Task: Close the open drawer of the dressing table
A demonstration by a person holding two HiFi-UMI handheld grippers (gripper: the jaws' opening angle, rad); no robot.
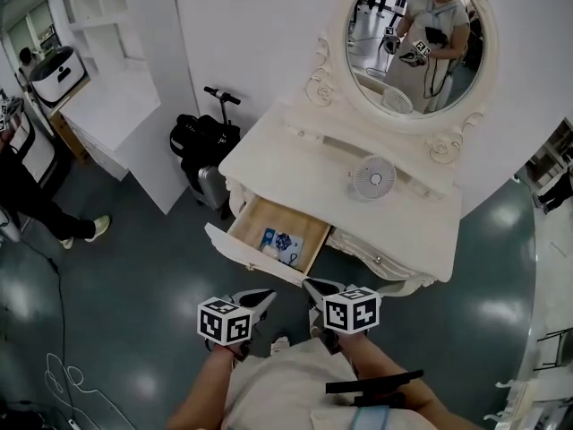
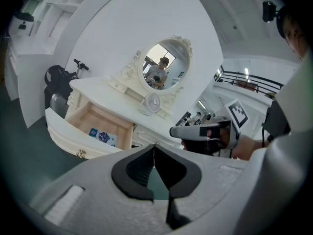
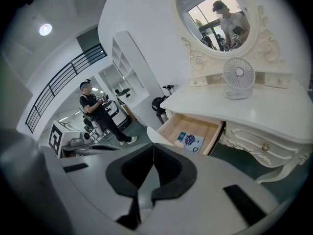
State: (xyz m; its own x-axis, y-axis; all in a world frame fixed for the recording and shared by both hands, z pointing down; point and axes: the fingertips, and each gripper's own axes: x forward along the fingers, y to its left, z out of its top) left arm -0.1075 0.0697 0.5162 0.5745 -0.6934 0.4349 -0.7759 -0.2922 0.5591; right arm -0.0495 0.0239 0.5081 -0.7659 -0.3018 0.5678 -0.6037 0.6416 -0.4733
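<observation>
Left gripper (image 1: pixel 265 295), right gripper (image 1: pixel 312 285) — jaws pressed together, nothing held. Open drawer (image 1: pixel 235 247) of dressing table (image 1: pixel 286 155) just ahead of both fingertips, untouched — blue packet (image 1: pixel 279 243) inside.

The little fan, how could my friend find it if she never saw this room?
Look for the big white dressing table against the wall, with an oval mirror rising from its back. Just below the mirror, on the tabletop, stands the fan. It is small, round and white with a grille on its face, and nothing else stands on the tabletop.
</observation>
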